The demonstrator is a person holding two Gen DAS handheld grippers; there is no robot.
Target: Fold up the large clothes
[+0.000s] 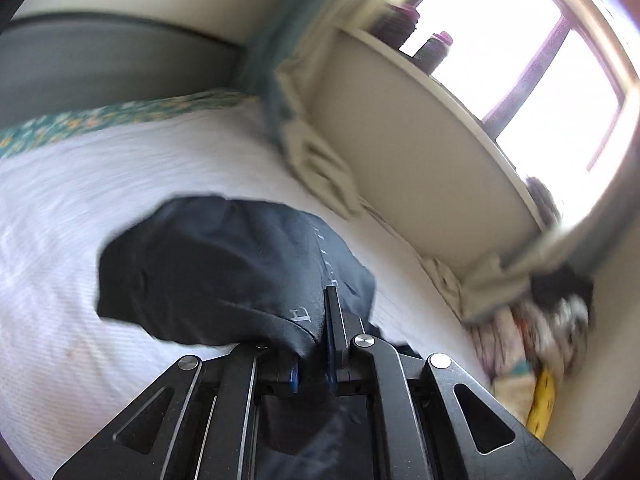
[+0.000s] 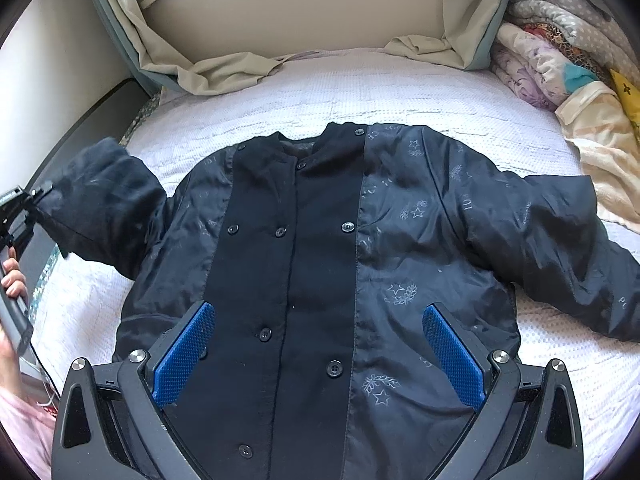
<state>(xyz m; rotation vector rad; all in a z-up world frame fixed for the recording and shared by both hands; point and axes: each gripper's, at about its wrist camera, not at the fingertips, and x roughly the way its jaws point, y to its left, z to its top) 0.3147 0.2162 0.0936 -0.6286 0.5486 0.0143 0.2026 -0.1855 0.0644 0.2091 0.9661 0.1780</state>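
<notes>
A dark navy jacket (image 2: 320, 264) lies front-up on a white bedspread (image 2: 400, 92), buttoned, with both sleeves spread sideways. My left gripper (image 1: 320, 320) is shut on the cuff of the jacket's left sleeve (image 1: 224, 264) and holds it lifted off the bed; the same gripper (image 2: 38, 196) shows at the far left of the right wrist view, with that sleeve (image 2: 100, 204) raised. My right gripper (image 2: 320, 356) is open and empty, hovering over the jacket's lower front, its blue pads (image 2: 184, 360) wide apart.
Folded blankets and clothes (image 2: 560, 52) are piled at the bed's right end. A beige curtain (image 2: 224, 68) drapes onto the bed along the wall under a window sill (image 1: 420, 92). A dark bed frame (image 1: 100, 60) runs along the left.
</notes>
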